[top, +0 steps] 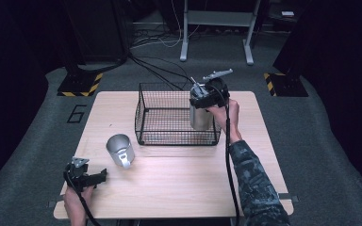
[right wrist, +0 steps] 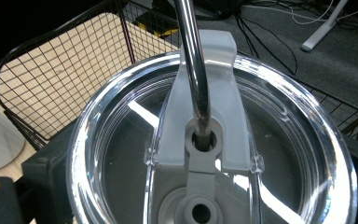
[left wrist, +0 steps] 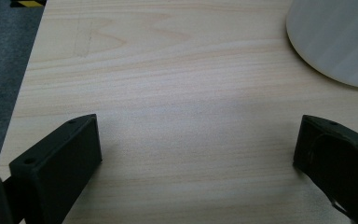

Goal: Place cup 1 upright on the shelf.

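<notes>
Two grippers are seen; right gripper (top: pixel 206 96) is clamped on lidded steel tumbler (top: pixel 201 117), held upright over wire basket (top: pixel 143 115) at frame centre, seemingly for lowering in; left gripper (top: pixel 102 176) is parked wide open, empty, lower left near mug (top: pixel 119 149).

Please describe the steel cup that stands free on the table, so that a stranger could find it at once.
Start at the black wire basket in the middle of the wooden table. Just outside its front left corner stands the open steel mug with a side handle. Unlike the lidded steel tumbler that the right gripper holds at the basket, it has no lid.
</notes>
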A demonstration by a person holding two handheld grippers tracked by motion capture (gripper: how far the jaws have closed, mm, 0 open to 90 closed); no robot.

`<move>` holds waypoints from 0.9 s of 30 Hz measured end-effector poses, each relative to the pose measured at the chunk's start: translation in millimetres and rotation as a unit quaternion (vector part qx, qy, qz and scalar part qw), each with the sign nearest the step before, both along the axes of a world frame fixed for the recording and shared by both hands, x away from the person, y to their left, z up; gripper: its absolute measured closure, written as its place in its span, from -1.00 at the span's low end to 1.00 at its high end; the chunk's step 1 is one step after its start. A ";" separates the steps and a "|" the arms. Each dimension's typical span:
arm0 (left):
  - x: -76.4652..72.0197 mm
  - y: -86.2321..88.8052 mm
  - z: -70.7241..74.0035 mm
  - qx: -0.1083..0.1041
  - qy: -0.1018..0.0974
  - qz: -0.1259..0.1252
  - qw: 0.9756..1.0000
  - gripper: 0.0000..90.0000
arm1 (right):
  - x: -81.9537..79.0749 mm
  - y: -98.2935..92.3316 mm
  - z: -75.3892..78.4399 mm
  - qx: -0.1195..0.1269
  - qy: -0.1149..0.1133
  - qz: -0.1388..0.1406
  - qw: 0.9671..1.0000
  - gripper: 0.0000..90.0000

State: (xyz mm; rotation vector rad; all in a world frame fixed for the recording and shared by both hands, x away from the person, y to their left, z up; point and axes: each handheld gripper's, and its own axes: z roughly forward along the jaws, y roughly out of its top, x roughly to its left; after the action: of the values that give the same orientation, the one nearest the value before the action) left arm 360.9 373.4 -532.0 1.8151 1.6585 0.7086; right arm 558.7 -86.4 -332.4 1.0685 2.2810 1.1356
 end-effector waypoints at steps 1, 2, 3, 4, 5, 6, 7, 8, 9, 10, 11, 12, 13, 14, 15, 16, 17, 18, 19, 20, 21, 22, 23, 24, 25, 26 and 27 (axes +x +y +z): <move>0.0 0.0 0.0 0.000 0.000 0.000 1.000 -0.99 | 0.1 0.1 -0.5 -0.001 0.002 -0.001 1.000 -0.92; 0.0 0.0 0.0 0.000 0.000 0.000 1.000 -0.99 | 1.1 0.8 -2.9 -0.002 0.006 -0.002 1.000 -0.92; 0.0 0.0 0.0 0.000 0.000 0.000 1.000 -0.99 | 1.5 1.3 -4.1 -0.002 0.007 -0.003 1.000 -0.92; 0.0 0.0 0.0 0.000 0.000 0.000 1.000 -0.99 | 2.3 1.8 -5.9 -0.005 0.010 -0.003 1.000 -0.93; 0.0 0.0 0.0 0.000 0.000 0.000 1.000 -0.99 | 2.6 2.4 -7.4 -0.004 0.011 -0.006 1.000 -0.93; 0.0 0.0 0.0 0.000 0.000 0.000 1.000 -0.99 | 4.2 1.9 -8.9 -0.009 0.006 0.000 1.000 -0.92; 0.0 0.0 0.0 0.000 0.000 0.000 1.000 -0.99 | 4.6 2.1 -9.9 -0.009 0.010 -0.001 1.000 -0.92; 0.0 0.0 0.0 0.000 0.000 0.000 1.000 -0.99 | 4.8 2.7 -11.2 -0.007 0.012 -0.004 1.000 -0.93; -0.2 -0.2 0.1 -0.001 0.002 0.001 1.000 -0.99 | 4.8 3.0 -12.2 -0.007 0.017 -0.007 1.000 -0.93; 0.0 0.0 0.0 0.000 0.000 0.000 1.000 -0.99 | 5.8 2.8 -13.2 -0.009 0.017 -0.004 1.000 -0.92; 0.0 -0.1 0.0 0.000 0.000 0.000 1.000 -0.99 | 6.8 2.8 -14.5 -0.010 0.013 -0.002 1.000 -0.93; 0.0 0.0 0.0 0.000 0.000 0.000 1.000 -0.99 | 7.0 2.9 -15.0 -0.011 0.016 -0.002 1.000 -0.92; 0.0 0.0 0.0 0.000 0.000 0.000 1.000 -0.99 | 6.8 3.9 -16.3 -0.008 0.018 -0.008 1.000 -0.92; 0.0 -0.1 0.0 0.000 0.000 0.000 1.000 -0.99 | 7.1 4.0 -16.9 -0.009 0.021 -0.008 1.000 -0.92; 0.0 0.0 0.0 0.000 0.000 0.000 1.000 -0.99 | 7.9 3.4 -17.9 -0.014 0.018 -0.005 1.000 -0.93; 0.0 0.0 0.0 0.000 0.000 0.000 1.000 -0.99 | 8.1 3.7 -18.8 -0.015 0.021 -0.006 1.000 -0.93; -0.1 -0.2 0.0 -0.001 0.001 0.001 1.000 -0.99 | 8.6 3.9 -20.1 -0.015 0.022 -0.007 1.000 -0.93; -0.1 -0.1 0.1 -0.001 0.001 0.001 1.000 -0.99 | 9.2 3.8 -21.2 -0.015 0.024 -0.006 1.000 -0.93; 0.0 0.0 0.0 0.000 0.000 0.000 1.000 -0.99 | 9.4 3.7 -22.0 -0.015 0.026 -0.006 1.000 -0.93; -0.1 -0.2 0.0 -0.001 0.001 0.001 1.000 -0.99 | 10.2 3.9 -23.0 -0.017 0.027 -0.004 0.999 -0.93; 0.0 0.0 0.0 0.000 0.000 0.000 1.000 -0.99 | 10.3 4.3 -23.5 -0.016 0.028 -0.006 0.999 -0.93; 0.0 0.0 0.0 0.000 0.000 0.000 1.000 -0.99 | 10.3 4.3 -23.5 -0.016 0.028 -0.006 0.999 -0.93; -0.1 -0.2 0.0 -0.001 0.001 0.001 1.000 -0.99 | 10.0 5.2 -24.1 -0.015 0.029 -0.010 0.999 -0.93; -0.1 -0.2 0.0 -0.001 0.001 0.001 1.000 -0.99 | 10.6 5.1 -24.4 -0.020 0.030 -0.004 0.999 -0.93; -0.1 -0.1 0.0 -0.001 0.001 0.000 1.000 -0.99 | 10.6 6.9 -25.3 -0.014 0.031 -0.009 0.999 -0.93; -0.1 -0.2 0.0 -0.001 0.001 0.001 1.000 -0.99 | 10.3 7.2 -25.7 -0.015 0.036 -0.010 0.999 -0.93; -0.1 -0.2 0.1 -0.001 0.001 0.001 1.000 -0.99 | 10.5 7.8 -26.5 -0.016 0.038 -0.009 0.999 -0.93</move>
State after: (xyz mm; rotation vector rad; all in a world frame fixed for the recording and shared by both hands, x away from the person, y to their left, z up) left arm 360.7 373.3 -531.9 1.8140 1.6618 0.7046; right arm 569.2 -78.6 -358.8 1.1360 2.3342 1.0653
